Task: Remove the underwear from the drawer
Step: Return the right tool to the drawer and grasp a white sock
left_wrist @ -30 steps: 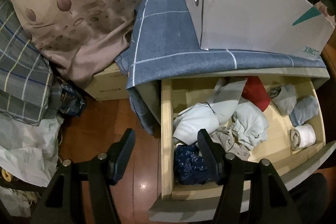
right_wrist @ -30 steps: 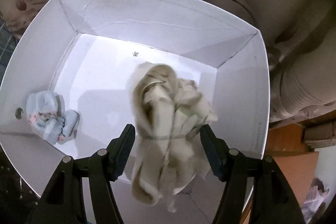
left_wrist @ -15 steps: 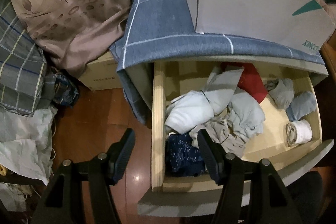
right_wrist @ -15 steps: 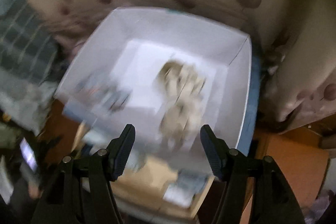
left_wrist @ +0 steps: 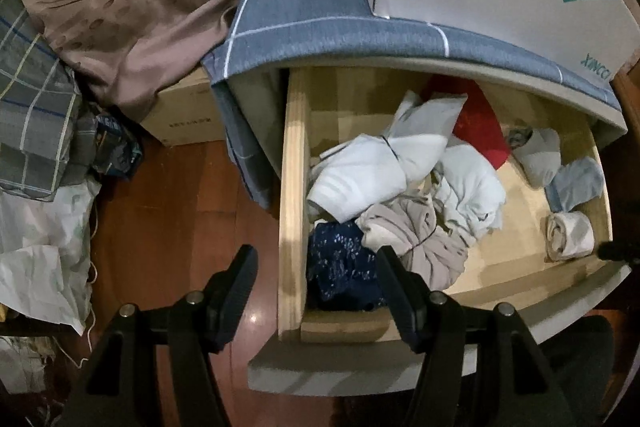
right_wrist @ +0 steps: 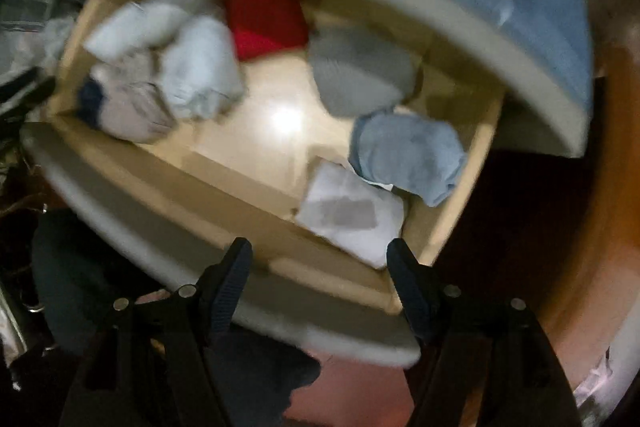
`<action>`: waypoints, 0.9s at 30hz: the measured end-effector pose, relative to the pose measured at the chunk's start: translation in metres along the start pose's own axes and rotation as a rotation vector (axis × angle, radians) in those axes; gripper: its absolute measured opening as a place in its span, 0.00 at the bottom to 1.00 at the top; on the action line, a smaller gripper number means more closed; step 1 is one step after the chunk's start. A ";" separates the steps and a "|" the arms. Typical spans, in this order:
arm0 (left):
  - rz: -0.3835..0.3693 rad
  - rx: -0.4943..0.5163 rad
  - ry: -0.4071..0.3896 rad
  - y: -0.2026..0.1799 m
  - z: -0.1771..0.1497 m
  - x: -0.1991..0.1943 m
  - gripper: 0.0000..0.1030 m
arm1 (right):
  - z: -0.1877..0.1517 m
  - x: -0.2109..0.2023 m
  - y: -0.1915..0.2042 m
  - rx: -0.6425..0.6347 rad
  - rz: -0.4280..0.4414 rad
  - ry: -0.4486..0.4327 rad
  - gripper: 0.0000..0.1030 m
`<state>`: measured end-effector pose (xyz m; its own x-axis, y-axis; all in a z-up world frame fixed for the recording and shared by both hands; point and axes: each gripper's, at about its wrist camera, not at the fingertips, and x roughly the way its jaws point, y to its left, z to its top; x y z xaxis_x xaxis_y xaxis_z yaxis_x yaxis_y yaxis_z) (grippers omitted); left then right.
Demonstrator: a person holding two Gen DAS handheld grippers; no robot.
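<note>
I hold my left gripper (left_wrist: 314, 265) above the near left corner of the open drawer (left_wrist: 292, 187), its fingers apart and empty, over a dark blue bundle (left_wrist: 340, 267) of underwear beside a beige one (left_wrist: 416, 243). My right gripper (right_wrist: 320, 259) hangs over the drawer's near right corner, fingers opening with nothing between them, just above a white folded piece (right_wrist: 348, 213). This view is blurry.
</note>
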<state>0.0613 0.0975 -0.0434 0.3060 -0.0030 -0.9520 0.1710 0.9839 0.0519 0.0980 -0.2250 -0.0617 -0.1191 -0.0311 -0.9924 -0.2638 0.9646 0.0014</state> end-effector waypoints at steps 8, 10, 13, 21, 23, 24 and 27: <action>-0.010 0.007 0.031 0.000 -0.001 0.009 0.61 | 0.018 0.055 -0.004 -0.060 -0.054 0.087 0.75; -0.013 0.006 0.040 -0.001 0.000 0.012 0.61 | 0.023 0.066 -0.003 -0.084 -0.073 0.107 0.76; -0.021 0.006 0.053 -0.004 0.001 0.017 0.61 | 0.025 0.080 -0.004 -0.116 -0.086 0.124 0.79; -0.015 0.016 0.071 -0.015 0.003 0.029 0.61 | 0.031 0.098 -0.001 -0.122 -0.062 0.139 0.85; -0.012 0.017 0.066 -0.018 0.004 0.029 0.61 | 0.030 0.099 -0.004 -0.102 -0.057 0.145 0.84; -0.010 0.018 0.065 -0.020 0.004 0.029 0.61 | 0.029 0.099 -0.004 -0.087 -0.053 0.143 0.80; -0.019 0.021 0.066 -0.020 0.004 0.029 0.61 | 0.033 0.101 -0.015 -0.057 -0.041 0.133 0.71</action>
<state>0.0701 0.0767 -0.0710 0.2403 -0.0090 -0.9707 0.1959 0.9798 0.0394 0.1211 -0.2342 -0.1662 -0.2323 -0.1081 -0.9666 -0.3248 0.9454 -0.0277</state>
